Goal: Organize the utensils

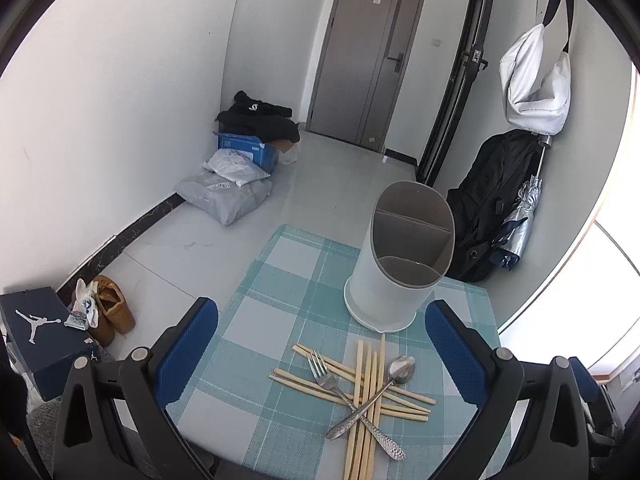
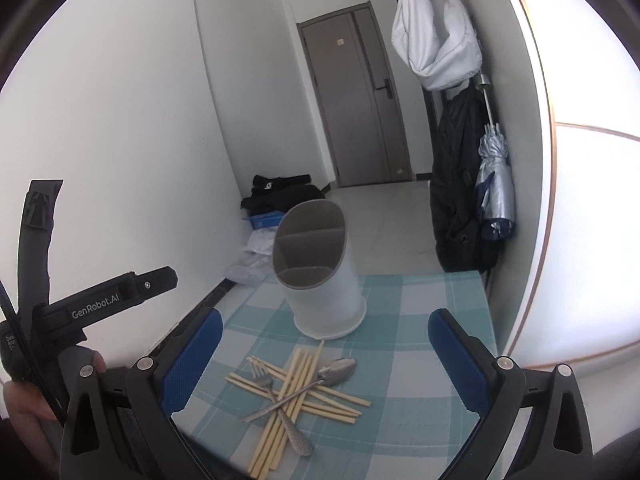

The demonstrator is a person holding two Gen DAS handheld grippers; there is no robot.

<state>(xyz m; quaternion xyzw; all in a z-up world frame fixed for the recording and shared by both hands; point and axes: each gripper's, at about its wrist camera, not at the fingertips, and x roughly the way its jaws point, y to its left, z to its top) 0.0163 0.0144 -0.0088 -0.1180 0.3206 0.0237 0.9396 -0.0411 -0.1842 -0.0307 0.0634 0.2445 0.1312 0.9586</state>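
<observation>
A white utensil holder (image 1: 394, 268) (image 2: 320, 280) with grey-lined compartments stands empty on the teal checked tablecloth (image 1: 280, 300) (image 2: 408, 320). In front of it lies a crossed pile of several wooden chopsticks (image 1: 366, 400) (image 2: 294, 392), with a metal fork (image 1: 340, 390) (image 2: 280, 404) and a metal spoon (image 1: 394, 376) (image 2: 332, 372) on top. My left gripper (image 1: 320, 360) hovers open above the pile with nothing between its blue pads. My right gripper (image 2: 324, 360) is likewise open over the pile, empty. The left gripper's body shows at the left of the right wrist view.
The small table ends close to the holder; floor lies beyond. On the floor are shoe box (image 1: 36, 336), shoes (image 1: 112, 308), bags and parcels (image 1: 228, 196). A dark coat (image 1: 492, 208) (image 2: 456, 200), umbrella (image 2: 494, 184) and white bag (image 1: 536, 80) hang at the right wall.
</observation>
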